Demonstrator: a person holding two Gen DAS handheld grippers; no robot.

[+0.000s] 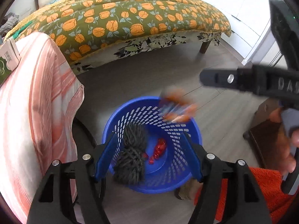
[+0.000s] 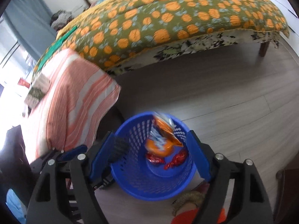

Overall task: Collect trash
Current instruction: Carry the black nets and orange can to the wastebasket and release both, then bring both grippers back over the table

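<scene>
A blue mesh basket [image 1: 192,132] [image 2: 130,177] stands on the floor below both grippers. Red candy wrappers [image 1: 158,149] [image 2: 175,160] lie on its bottom. My left gripper [image 1: 149,138] is open above the basket. A dark fuzzy clump [image 1: 130,155] [image 2: 119,147] hangs by its left pad, and the right pad stands well clear of it. My right gripper [image 2: 150,133] is open too. A blurred orange and blue wrapper [image 2: 162,136] [image 1: 177,108] is loose between its fingers at the basket's mouth, touching neither pad.
A bed with an orange-flowered quilt [image 1: 121,22] [image 2: 168,24] fills the back. At left, pink striped cloth [image 1: 37,102] [image 2: 74,97] drapes furniture beside the basket, with a box [image 1: 7,59] on top. An orange fuzzy fabric [image 1: 261,186] and a slipper [image 2: 186,197] are near the basket.
</scene>
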